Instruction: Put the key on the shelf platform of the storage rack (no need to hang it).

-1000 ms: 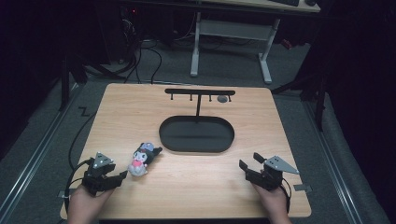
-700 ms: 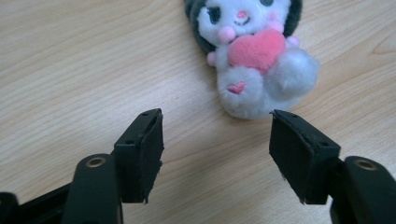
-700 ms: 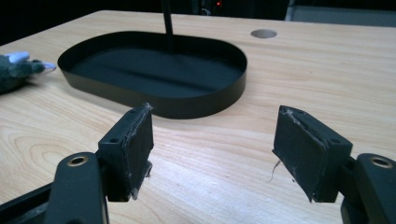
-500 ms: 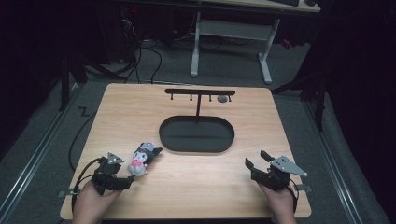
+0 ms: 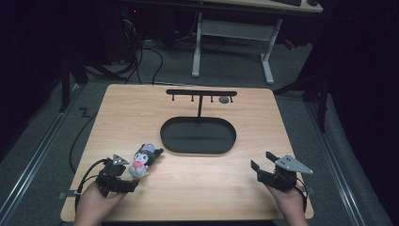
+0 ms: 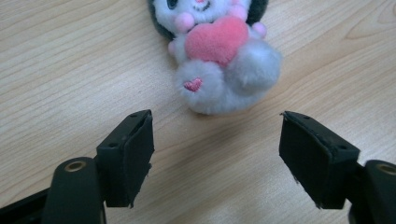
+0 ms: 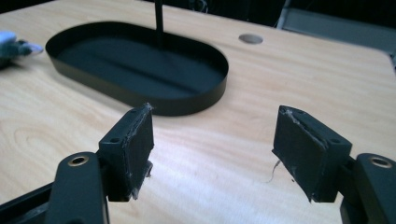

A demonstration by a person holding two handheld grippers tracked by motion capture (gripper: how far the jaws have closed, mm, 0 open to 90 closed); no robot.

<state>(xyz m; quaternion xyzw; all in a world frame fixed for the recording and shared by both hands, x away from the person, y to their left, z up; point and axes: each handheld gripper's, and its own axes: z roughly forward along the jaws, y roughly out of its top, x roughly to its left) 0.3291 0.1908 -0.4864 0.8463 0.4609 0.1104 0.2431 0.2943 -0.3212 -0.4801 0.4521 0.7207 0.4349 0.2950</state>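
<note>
Since a second ago my left gripper (image 5: 123, 170) has slid a little along the near edge of the desk (image 5: 197, 188) toward the plush toy (image 5: 143, 160), and its jaws have just been opening; the toy and my right gripper (image 5: 264, 162) lie much as they did.

Starting at the left, I see the left gripper in the high view at about 7 o'clock on the desk, a hand (image 5: 96, 207) behind it and its cable looping off the left edge. In the left gripper view (image 6: 217, 135) its jaws stand well apart, with bare wood between the pads. The plush toy (image 6: 219, 56) lies flat on the desk just beyond them, at 12 o'clock from the jaws, near but not touching: a grey and white figure hugging a pink heart, with a small pink heart stitched on one foot.

Further right, mid-desk, sits the black oval tray (image 5: 197, 123), with a thin post rising from its far side to a crossbar with hooks (image 5: 201, 92).

At 5 o'clock on the desk my right gripper rests in the other hand (image 5: 289, 200). In the right gripper view (image 7: 215, 135) its jaws are spread wide, nothing between them, pointing at the tray (image 7: 187, 100) at about 11 o'clock.
</note>
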